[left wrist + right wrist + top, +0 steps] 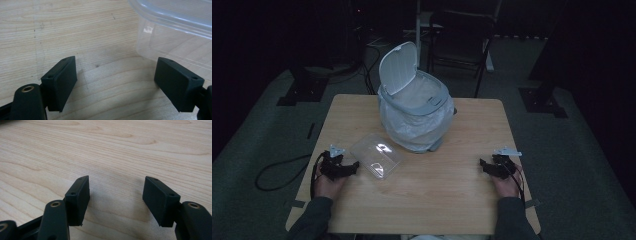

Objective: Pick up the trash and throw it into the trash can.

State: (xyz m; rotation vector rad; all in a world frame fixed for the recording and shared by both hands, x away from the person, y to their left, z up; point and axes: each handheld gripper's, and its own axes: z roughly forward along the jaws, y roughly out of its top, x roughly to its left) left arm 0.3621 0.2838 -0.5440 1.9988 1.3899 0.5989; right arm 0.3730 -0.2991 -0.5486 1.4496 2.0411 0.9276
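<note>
Clear plastic container [376, 156] lies on the worktop [447, 200] just beside the left tongs [353, 166], toward their 2 o'clock in the high view, with its long axis running from about 10 to 4 o'clock across the wood. In the left gripper view the container [175, 32] stands at 1 o'clock, its near corner just past the right-hand jaw, though contact cannot be told; these left tongs [113, 80] gape wide with bare wood between them. The right tongs [484, 164] sit well apart at the container's 3 o'clock, likewise spread and holding nothing [116, 200]. Behind, at 12 o'clock, a lined bin [414, 112] stands with its lid [398, 67] up. The left hand [328, 186] looks far better placed for the grab.
</note>
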